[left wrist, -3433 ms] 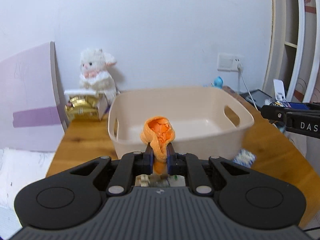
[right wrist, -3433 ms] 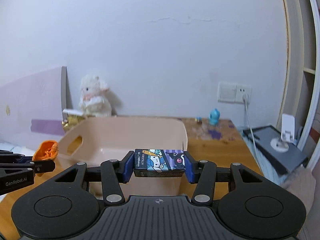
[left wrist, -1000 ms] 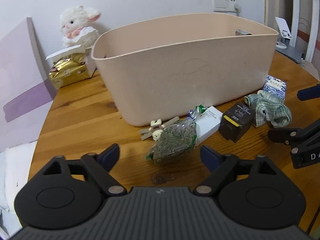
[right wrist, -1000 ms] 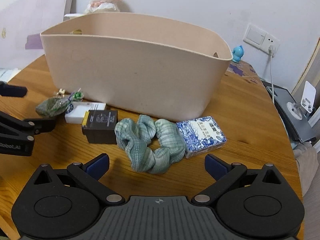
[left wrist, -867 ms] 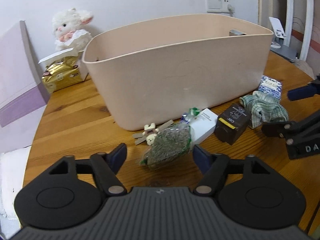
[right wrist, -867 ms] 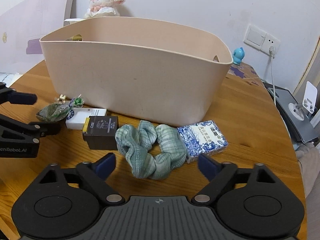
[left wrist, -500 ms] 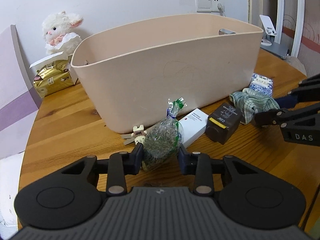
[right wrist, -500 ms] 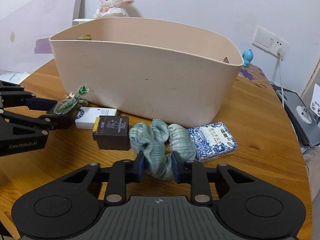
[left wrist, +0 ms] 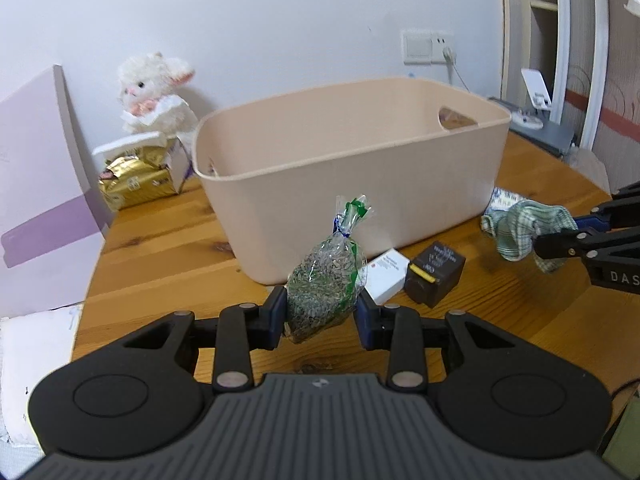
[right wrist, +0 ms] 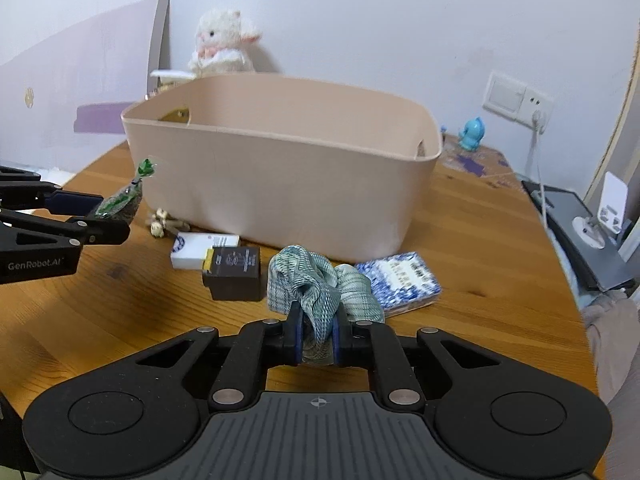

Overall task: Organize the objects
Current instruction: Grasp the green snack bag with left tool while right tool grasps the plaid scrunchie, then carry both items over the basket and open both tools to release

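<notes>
Gripping a seed bag (left wrist: 323, 280) in the left hand-held gripper (left wrist: 321, 322) and a green cloth (right wrist: 310, 280) in the right hand-held gripper (right wrist: 315, 340), both lifted before the bin (right wrist: 280, 184), leaves three boxes on the desk (right wrist: 120, 312).

We see a varnished wooden table (right wrist: 472, 240), matt smooth plastic bin (right wrist: 280, 184), woven checked cloth (right wrist: 316, 284), crinkly clear cellophane bag (left wrist: 324, 280), fluffy plush lamb (left wrist: 154, 88).

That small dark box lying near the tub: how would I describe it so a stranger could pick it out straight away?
Start at the big beige plastic tub on the round wooden table. Along the tub's near wall lie several small items, and the small dark brown cardboard box sits among them, between a flat white box and a crumpled green checked cloth. It is the only dark one, with a yellow edge.
</notes>
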`<state>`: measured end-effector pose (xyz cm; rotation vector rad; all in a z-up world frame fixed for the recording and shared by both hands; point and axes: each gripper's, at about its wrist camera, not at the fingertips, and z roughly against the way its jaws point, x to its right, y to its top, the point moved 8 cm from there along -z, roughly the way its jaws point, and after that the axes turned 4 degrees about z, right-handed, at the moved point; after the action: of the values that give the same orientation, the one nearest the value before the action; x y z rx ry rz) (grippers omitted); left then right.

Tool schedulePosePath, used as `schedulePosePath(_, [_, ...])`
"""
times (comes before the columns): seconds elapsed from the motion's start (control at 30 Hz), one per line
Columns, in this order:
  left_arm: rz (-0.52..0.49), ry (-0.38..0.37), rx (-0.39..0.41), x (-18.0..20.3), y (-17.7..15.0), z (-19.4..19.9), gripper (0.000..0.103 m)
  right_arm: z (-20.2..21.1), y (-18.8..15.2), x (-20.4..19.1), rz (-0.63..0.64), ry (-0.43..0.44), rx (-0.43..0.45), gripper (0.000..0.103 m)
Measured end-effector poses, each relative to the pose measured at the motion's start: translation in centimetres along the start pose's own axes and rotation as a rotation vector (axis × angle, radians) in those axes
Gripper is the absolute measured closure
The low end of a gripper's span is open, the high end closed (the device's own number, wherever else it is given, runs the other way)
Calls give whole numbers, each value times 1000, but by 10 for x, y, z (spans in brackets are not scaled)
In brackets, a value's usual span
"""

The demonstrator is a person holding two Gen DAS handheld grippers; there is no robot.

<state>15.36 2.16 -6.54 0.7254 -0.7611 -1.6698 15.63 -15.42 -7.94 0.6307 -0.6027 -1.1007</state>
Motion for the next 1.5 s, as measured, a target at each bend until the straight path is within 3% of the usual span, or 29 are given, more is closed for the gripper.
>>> schedulePosePath(0.5, [40, 37, 153, -20, 54, 57, 65, 72, 53, 37, -41, -59, 218, 90])
schedulePosePath(0.83, [45, 46, 162, -24, 97, 29, 65, 73, 102, 55, -9, -131, 309, 90])
schedulePosePath(1.03, [61, 56, 112, -24, 105, -13, 65, 42, 123, 55, 9, -121, 299, 90])
schedulePosePath(1.2, [78, 128, 69, -29, 101, -50, 65, 2, 128, 50, 14, -93, 250, 90])
schedulePosePath(1.5, [100, 127, -5, -28, 93, -88, 65, -66, 104, 43, -8, -39, 103, 89])
